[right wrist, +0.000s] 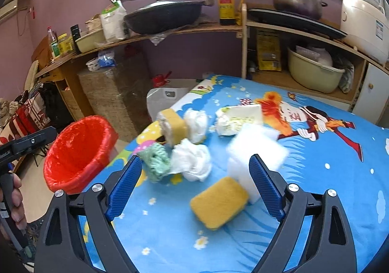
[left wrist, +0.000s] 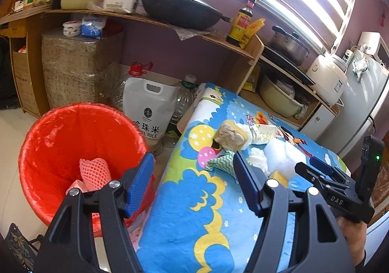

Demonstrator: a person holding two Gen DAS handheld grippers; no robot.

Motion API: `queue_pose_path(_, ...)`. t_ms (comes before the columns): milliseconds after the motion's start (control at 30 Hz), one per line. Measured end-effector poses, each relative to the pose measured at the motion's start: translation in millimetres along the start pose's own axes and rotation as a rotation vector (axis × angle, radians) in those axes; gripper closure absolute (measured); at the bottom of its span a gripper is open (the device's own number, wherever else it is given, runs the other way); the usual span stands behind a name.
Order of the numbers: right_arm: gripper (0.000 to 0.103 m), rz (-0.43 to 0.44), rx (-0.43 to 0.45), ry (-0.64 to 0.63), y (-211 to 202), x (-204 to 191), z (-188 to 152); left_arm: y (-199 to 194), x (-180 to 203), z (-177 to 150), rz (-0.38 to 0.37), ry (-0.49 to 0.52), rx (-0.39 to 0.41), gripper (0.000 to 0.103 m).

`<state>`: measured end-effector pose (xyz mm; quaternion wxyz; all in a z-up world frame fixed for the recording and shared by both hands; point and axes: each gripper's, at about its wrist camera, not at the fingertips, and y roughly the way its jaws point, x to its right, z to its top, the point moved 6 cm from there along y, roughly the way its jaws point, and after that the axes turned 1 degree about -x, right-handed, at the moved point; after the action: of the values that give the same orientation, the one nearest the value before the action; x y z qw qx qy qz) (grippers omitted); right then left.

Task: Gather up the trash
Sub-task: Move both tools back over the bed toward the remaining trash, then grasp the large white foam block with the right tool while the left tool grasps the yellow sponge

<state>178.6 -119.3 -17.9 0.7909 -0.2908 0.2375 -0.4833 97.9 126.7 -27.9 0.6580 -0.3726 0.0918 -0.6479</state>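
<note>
So the red bin is my landmark here: it sits on the floor just off the left edge of the tabletop with the cartoon cloth, and there's already a pink mesh piece lying inside it. All the remaining trash is on the tabletop to the right of the bin.

Going big to small. The white foam blocks are farthest from the bin and blurry in my right view. Nearer my right claw is the yellow sponge, flat on the cloth, basically framed between the blue pads. That claw is spread wide, nothing in it. Toward the bin from there: a crumpled white tissue wad, then the little green knit rag, closest to the bin of the lot.

My left claw is also spread and empty, hovering over the tabletop edge beside the bin.

My take: grab the sponge with the right, come straight down so the pads straddle its short sides, squeeze gently since it'll squish and could pop out. Keep the far pad clear of the foam block touching it, or I'll drag both.
</note>
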Motion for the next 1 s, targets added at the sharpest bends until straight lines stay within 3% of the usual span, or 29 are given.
queue_pose_path(533, 0.018, -0.052, -0.039, 0.032, 24, 51, -5, 27, 35, -11, -0.031, 0.050, -0.048, 0.038)
queue_pose_path(1000, 0.018, -0.030, -0.072, 0.016, 47, 76, -5, 54, 81, -36, -0.091, 0.127, -0.116, 0.038)
